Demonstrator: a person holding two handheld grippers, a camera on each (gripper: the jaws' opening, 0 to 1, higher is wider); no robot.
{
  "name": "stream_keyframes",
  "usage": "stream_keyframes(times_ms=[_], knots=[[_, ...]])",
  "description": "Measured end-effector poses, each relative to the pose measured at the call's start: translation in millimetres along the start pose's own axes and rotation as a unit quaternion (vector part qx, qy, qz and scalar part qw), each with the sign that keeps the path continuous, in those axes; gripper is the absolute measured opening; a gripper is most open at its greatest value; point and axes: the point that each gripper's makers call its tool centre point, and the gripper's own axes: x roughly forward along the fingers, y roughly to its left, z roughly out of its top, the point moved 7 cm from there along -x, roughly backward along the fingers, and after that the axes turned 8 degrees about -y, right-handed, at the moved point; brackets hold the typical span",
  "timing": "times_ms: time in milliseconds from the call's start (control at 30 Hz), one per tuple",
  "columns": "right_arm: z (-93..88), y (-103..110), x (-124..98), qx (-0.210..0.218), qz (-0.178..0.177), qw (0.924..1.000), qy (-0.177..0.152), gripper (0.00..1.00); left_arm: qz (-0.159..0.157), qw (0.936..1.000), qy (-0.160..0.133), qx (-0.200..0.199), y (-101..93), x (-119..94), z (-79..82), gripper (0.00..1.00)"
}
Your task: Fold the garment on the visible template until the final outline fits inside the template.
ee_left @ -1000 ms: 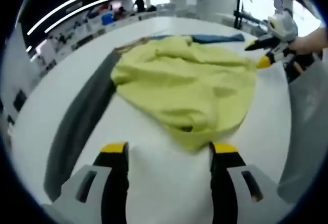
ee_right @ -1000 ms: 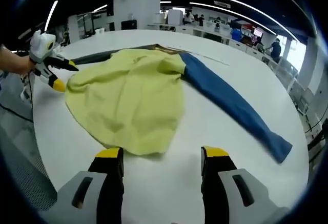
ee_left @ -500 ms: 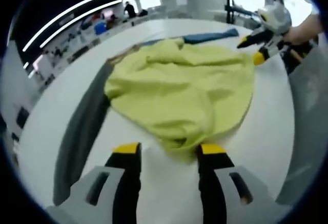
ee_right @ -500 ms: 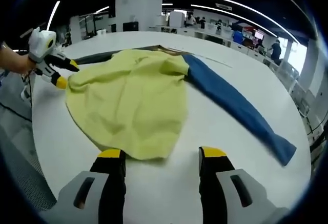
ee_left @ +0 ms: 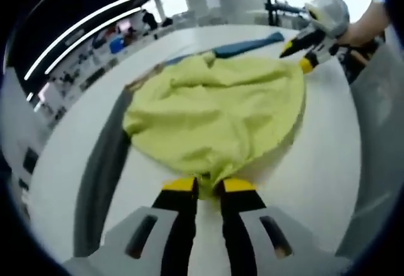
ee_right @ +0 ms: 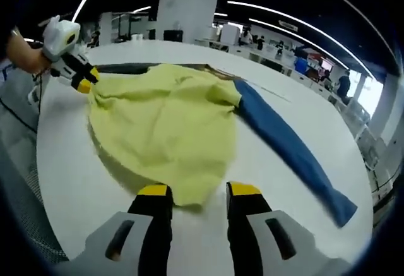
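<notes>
A garment lies spread on the white table (ee_right: pixel 60 162): a yellow-green body (ee_right: pixel 164 121) with a blue sleeve (ee_right: pixel 287 153) and a grey sleeve (ee_left: pixel 104 162). In the left gripper view my left gripper (ee_left: pixel 209 185) has its jaws pressed nearly together on the near hem of the yellow body (ee_left: pixel 214 108). In the right gripper view my right gripper (ee_right: pixel 199 190) stands with its jaws still apart, and the opposite hem lies between them. The left gripper (ee_right: pixel 84 81) sits at the far hem, held by a hand. The right gripper (ee_left: pixel 303 58) sits at the other hem, near the blue sleeve (ee_left: pixel 246 45).
The round table's edge curves close by, with grey floor (ee_left: pixel 382 131) beyond it. Bare tabletop (ee_left: pixel 322 162) lies beside the garment. A white column (ee_right: pixel 186 4), desks and several people stand far behind.
The left jaws have closed from wide apart onto the yellow hem. The right jaws have narrowed around the other hem. Both cameras have moved in closer to the garment.
</notes>
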Motion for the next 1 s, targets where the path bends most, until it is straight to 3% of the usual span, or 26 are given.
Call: stream_keyframes(times_ms=[167, 233, 300, 533, 567, 600, 733, 867, 1000], knots=[[8.3, 1.2, 0.0, 0.011, 0.003, 0.9998, -0.014, 0.03, 0.015, 0.9975, -0.015, -0.068, 0.7, -4.7, 5.9, 0.01], [9.9, 0.5, -0.2, 0.036, 0.002, 0.9993, -0.011, 0.02, 0.021, 0.9931, -0.025, -0.113, 2.9, -8.5, 9.5, 0.01], [11.7, -1.5, -1.3, 0.099, 0.000, 0.9951, -0.007, 0.02, 0.028, 0.9862, -0.040, -0.159, 6.8, -13.3, 14.4, 0.01], [23.3, -16.3, -9.7, 0.180, -0.005, 0.9835, -0.014, 0.02, 0.044, 0.9779, -0.034, -0.202, 19.1, -31.3, 19.2, 0.01], [25.5, -17.1, -10.8, 0.192, -0.003, 0.9813, -0.014, 0.01, 0.045, 0.9755, -0.037, -0.212, 20.2, -33.5, 20.8, 0.01], [31.7, -18.8, -12.8, 0.208, 0.002, 0.9779, -0.019, 0.01, 0.045, 0.9691, -0.038, -0.239, 21.8, -38.2, 23.5, 0.01], [46.1, -24.8, -17.4, 0.218, 0.004, 0.9757, -0.026, 0.01, 0.044, 0.9637, -0.040, -0.260, 27.0, -49.7, 33.6, 0.00], [58.4, -28.1, -19.6, 0.215, 0.002, 0.9761, -0.032, 0.01, 0.047, 0.9654, -0.030, -0.255, 28.2, -59.5, 40.6, 0.00], [72.0, -28.7, -24.2, 0.198, -0.001, 0.9794, -0.040, 0.01, 0.052, 0.9569, -0.039, -0.283, 29.4, -72.0, 46.8, 0.00]])
